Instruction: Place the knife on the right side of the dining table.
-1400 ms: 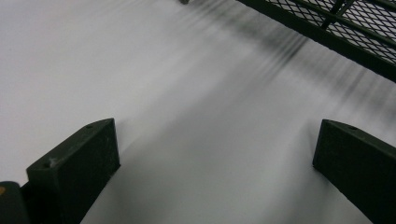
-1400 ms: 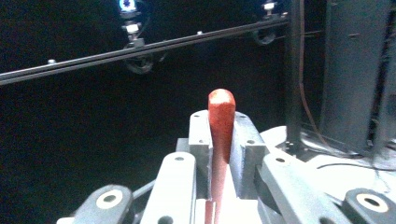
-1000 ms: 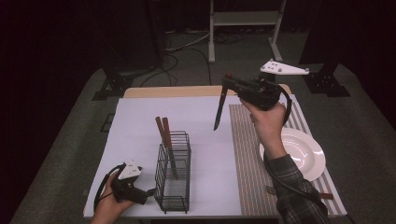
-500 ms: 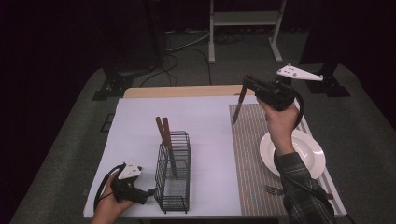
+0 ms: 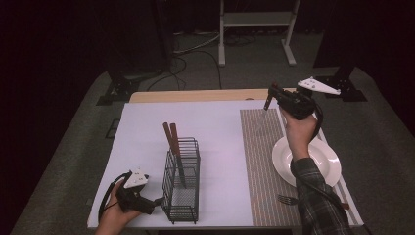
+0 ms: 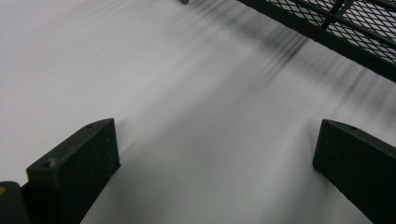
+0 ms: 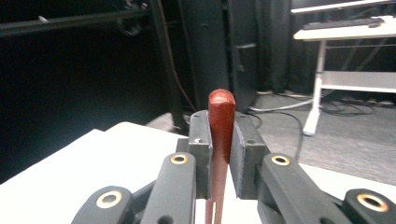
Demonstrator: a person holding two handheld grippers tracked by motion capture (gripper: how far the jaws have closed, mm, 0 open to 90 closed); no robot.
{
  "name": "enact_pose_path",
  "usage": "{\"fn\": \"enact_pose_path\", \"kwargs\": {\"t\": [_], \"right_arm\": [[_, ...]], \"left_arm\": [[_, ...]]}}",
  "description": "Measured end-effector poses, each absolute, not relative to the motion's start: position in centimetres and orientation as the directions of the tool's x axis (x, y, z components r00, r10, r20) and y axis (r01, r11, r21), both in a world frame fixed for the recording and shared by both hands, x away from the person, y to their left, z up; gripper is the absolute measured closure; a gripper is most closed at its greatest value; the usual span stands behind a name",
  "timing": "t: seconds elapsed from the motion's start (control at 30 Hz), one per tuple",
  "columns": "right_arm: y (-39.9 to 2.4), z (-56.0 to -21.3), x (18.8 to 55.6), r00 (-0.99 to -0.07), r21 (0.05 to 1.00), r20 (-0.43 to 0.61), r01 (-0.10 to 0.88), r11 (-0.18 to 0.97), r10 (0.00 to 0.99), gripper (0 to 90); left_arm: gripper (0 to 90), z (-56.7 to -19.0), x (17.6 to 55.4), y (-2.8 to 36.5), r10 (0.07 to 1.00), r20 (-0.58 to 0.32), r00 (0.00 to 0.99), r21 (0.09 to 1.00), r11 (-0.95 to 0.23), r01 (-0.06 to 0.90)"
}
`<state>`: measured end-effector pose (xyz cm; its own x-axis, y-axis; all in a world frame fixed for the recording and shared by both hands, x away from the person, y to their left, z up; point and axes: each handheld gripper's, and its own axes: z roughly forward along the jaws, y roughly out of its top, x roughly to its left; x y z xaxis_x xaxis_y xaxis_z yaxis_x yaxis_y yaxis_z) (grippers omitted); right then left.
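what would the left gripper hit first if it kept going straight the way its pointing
Probably the wire basket. The left gripper sits low over the white table cover, jaws open and empty, and the basket's base crosses the far side of its view. Depth is hard to judge, so it may pass beside it.

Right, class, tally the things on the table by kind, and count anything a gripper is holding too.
plate: 1
wire basket: 1
striped mat: 1
fork: 1
wooden-handled utensils in the basket: 2
wooden-handled utensil held in the right gripper: 1
Total: 7
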<state>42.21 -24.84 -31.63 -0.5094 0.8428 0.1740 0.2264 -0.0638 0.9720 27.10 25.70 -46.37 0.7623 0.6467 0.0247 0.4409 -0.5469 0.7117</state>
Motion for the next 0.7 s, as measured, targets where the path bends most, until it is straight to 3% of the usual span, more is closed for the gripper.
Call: {"fn": "enact_pose_path", "kwargs": {"t": [0.3,0.7], "right_arm": [[-25.8,-34.6,43.3,-0.453,0.964,0.196,0.252,-0.085,0.87,79.9],[-26.2,-35.5,43.3,-0.433,0.962,0.194,0.259,-0.084,0.88,79.6]], "left_arm": [[0.0,-46.4,27.1,25.7,0.647,0.025,0.762,0.712,-0.547,0.44],[0.0,-46.4,27.1,25.7,0.646,0.026,0.763,0.712,-0.548,0.44]]}}
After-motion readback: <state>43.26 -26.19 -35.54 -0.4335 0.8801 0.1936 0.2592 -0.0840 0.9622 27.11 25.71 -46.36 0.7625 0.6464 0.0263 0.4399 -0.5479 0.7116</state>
